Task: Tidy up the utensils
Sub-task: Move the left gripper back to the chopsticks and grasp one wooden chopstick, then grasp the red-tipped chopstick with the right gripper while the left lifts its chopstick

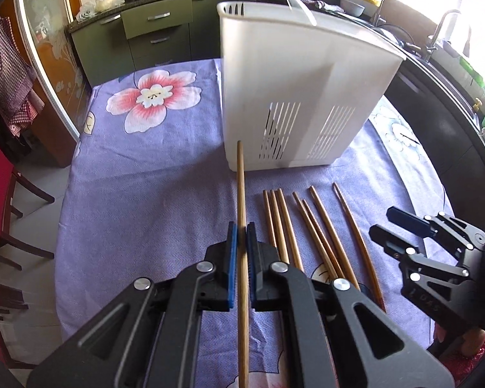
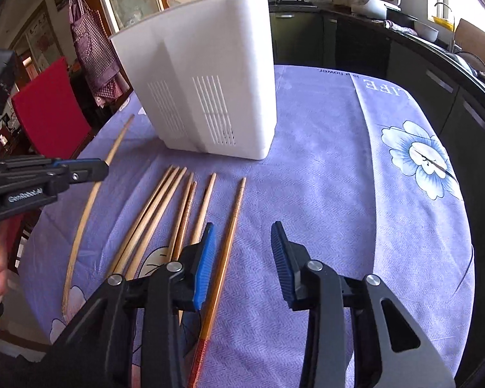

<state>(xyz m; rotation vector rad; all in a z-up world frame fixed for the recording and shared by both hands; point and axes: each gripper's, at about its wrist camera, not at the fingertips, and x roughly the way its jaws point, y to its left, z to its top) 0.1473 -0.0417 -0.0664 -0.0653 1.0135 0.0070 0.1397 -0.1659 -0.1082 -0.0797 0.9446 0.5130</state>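
My left gripper [image 1: 242, 231] is shut on one wooden chopstick [image 1: 241, 187], whose tip points at the base of the white slotted utensil holder [image 1: 294, 97]. It also shows in the right wrist view [image 2: 90, 194], held by the left gripper [image 2: 97, 169]. Several more chopsticks [image 1: 294, 226] lie side by side on the cloth in front of the holder, also seen in the right wrist view [image 2: 177, 213]. My right gripper [image 2: 242, 236] is open and empty above the rightmost chopstick [image 2: 229, 226]; it shows in the left wrist view [image 1: 388, 229]. The holder [image 2: 207, 84] stands upright.
The table carries a purple flowered cloth [image 1: 139, 168]. A white utensil handle [image 1: 299, 6] sticks out of the holder. A red chair [image 2: 48, 106] stands at the table's left side. Kitchen counters [image 1: 165, 22] run behind and to the right.
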